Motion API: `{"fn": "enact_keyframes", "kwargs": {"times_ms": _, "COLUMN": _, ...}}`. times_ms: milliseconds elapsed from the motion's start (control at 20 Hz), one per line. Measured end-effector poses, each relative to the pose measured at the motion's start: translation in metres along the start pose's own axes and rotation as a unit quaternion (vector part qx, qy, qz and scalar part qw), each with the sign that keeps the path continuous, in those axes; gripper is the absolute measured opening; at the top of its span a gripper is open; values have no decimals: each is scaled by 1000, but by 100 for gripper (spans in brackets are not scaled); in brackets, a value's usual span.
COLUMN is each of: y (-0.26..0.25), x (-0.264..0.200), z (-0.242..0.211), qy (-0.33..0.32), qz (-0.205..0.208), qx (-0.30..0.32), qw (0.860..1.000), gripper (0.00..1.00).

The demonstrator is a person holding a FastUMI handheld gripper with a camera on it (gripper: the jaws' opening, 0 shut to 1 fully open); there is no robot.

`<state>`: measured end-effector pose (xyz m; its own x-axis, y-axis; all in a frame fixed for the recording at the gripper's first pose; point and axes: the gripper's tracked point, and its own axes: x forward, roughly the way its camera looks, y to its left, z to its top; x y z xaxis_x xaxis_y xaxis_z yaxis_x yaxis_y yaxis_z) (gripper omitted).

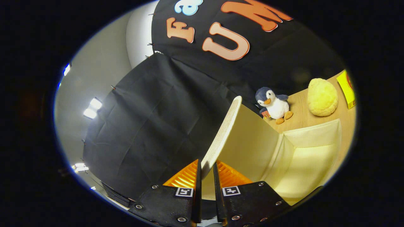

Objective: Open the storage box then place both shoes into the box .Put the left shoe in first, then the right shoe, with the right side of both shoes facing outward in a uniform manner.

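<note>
The gripper (206, 171) is clenched on the lid (221, 135) of the storage box (303, 157), both orange fingers (186, 176) pressing its pale woven edge between them. The lid stands raised, running from the fingers toward 1 o'clock. The box lies open at 3 o'clock of the fingers, its cream interior bare. Beyond it on the wooden bench (303, 104) sit a plush penguin (274, 105), a yellow plush toy (322, 97) beside it, and a yellow packet (346, 89) farther at 2 o'clock.
</note>
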<state>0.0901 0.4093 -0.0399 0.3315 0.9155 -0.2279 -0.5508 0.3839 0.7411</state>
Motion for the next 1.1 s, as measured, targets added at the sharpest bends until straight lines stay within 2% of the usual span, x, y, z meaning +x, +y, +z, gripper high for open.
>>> {"fn": "enact_keyframes", "kwargs": {"times_ms": 100, "y": 3, "x": 25, "z": -12, "qy": 15, "qz": -30, "qx": -13, "qw": 999, "gripper": 19}}
{"fn": "enact_keyframes", "kwargs": {"times_ms": 200, "y": -3, "x": 45, "z": -25, "qy": 34, "qz": -64, "qx": -32, "qw": 997, "gripper": 30}}
{"fn": "enact_keyframes", "kwargs": {"times_ms": 300, "y": -10, "x": 62, "z": -33, "qy": 46, "qz": -93, "qx": -60, "qw": 993, "gripper": 58}}
{"fn": "enact_keyframes", "kwargs": {"times_ms": 350, "y": -12, "x": 66, "z": -35, "qy": 47, "qz": -104, "qx": -74, "qw": 991, "gripper": 77}}
{"fn": "enact_keyframes", "kwargs": {"times_ms": 450, "y": -17, "x": 65, "z": -37, "qy": 47, "qz": -122, "qx": -90, "qw": 987, "gripper": 98}}
{"fn": "enact_keyframes", "kwargs": {"times_ms": 750, "y": -67, "x": 25, "z": -11, "qy": 9, "qz": -192, "qx": -135, "qw": 972, "gripper": 98}}
{"fn": "enact_keyframes", "kwargs": {"times_ms": 950, "y": -114, "x": -33, "z": 21, "qy": -27, "qz": -249, "qx": -157, "qw": 955, "gripper": 98}}
{"fn": "enact_keyframes", "kwargs": {"times_ms": 1100, "y": -154, "x": -82, "z": 40, "qy": -48, "qz": -302, "qx": -170, "qw": 937, "gripper": 98}}
